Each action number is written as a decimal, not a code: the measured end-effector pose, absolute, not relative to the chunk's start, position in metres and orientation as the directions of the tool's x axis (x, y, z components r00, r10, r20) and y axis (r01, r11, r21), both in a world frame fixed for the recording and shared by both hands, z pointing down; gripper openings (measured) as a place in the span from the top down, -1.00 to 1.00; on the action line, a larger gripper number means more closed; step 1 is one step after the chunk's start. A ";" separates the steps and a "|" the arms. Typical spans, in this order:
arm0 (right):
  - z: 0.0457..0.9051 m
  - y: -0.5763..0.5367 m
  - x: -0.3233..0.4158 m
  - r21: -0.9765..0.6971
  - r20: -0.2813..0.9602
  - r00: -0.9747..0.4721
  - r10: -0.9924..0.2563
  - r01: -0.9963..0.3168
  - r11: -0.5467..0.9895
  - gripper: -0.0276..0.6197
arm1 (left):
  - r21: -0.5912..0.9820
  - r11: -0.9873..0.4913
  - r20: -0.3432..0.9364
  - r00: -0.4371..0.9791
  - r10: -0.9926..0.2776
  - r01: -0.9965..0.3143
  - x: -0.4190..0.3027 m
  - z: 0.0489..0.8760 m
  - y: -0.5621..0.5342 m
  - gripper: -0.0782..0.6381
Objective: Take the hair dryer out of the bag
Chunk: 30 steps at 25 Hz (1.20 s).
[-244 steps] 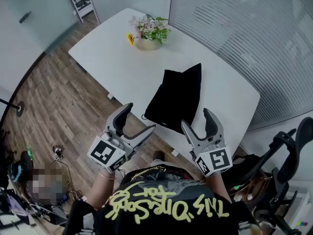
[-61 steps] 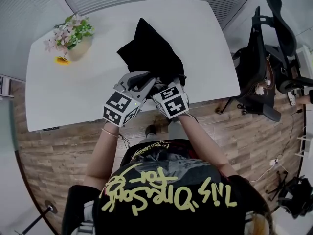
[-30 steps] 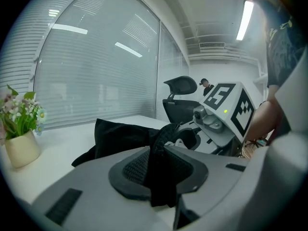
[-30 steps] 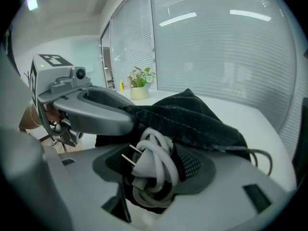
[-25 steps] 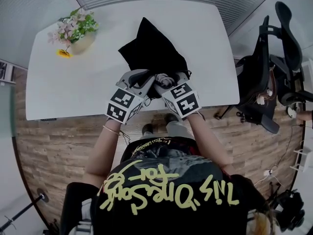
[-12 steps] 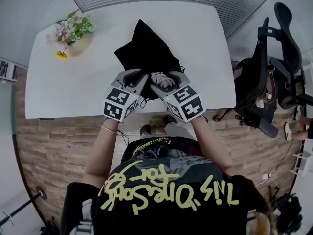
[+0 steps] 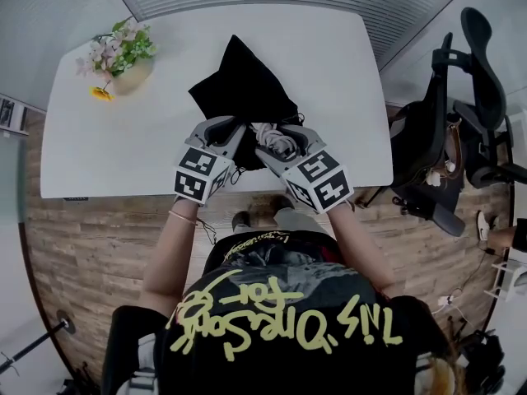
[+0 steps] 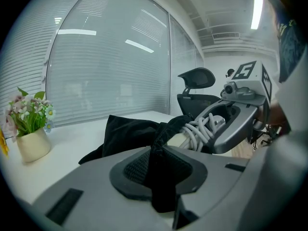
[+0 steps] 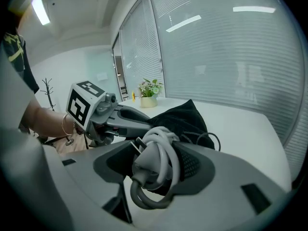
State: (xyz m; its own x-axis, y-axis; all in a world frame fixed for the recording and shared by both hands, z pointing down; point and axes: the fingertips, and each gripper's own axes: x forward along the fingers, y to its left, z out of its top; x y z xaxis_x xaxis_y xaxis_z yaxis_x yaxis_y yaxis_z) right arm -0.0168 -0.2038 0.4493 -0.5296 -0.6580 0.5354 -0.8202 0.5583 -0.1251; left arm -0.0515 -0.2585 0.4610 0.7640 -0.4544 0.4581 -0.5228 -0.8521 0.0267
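- The left gripper [image 8: 161,177] – its jaws are pinched together on the soft rim of the black bag [image 8: 125,131].
- The right gripper [image 9: 156,172] – its jaws are clamped on the hair dryer's coiled cord [image 9: 163,146] and plug, at the bag's mouth.
- The dryer's body is hidden, likely inside the bag. It should be rigid and heavier than the cord, which may slip or uncoil, so the handle is the surer hold.
- Beyond them, the bag lies on the white table [image 7: 107,155].

- The bag [image 7: 243,89] is black.
- The tabletop [image 7: 338,72] is white.
- The cord [image 7: 271,135] by the bag is pale grey.
- The flowers [image 7: 114,49] are pink and white.
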 end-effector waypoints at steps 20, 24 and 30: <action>0.442 -0.189 0.012 -0.132 0.509 -0.544 -0.667 -0.815 0.564 0.17 | -0.015 -0.851 0.482 0.742 -0.466 -0.525 -0.037 0.463 -0.279 0.61; 0.438 -0.187 0.018 -0.147 0.502 -0.555 -0.663 -0.810 0.568 0.17 | -0.039 -0.829 0.482 0.716 -0.505 -0.558 -0.042 0.459 -0.289 0.61; 0.436 -0.180 0.021 -0.162 0.491 -0.587 -0.644 -0.788 0.594 0.17 | -0.059 -0.815 0.493 0.693 -0.526 -0.577 -0.049 0.459 -0.298 0.61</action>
State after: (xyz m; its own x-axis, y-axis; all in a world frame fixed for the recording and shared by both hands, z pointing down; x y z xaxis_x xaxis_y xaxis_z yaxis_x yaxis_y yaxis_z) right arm 0.0213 -0.1797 0.4364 -0.5868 -0.6442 0.4906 -0.7877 0.5945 -0.1617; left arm -0.0488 -0.2979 0.4590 0.6930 -0.5264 0.4926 -0.5769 -0.8147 -0.0589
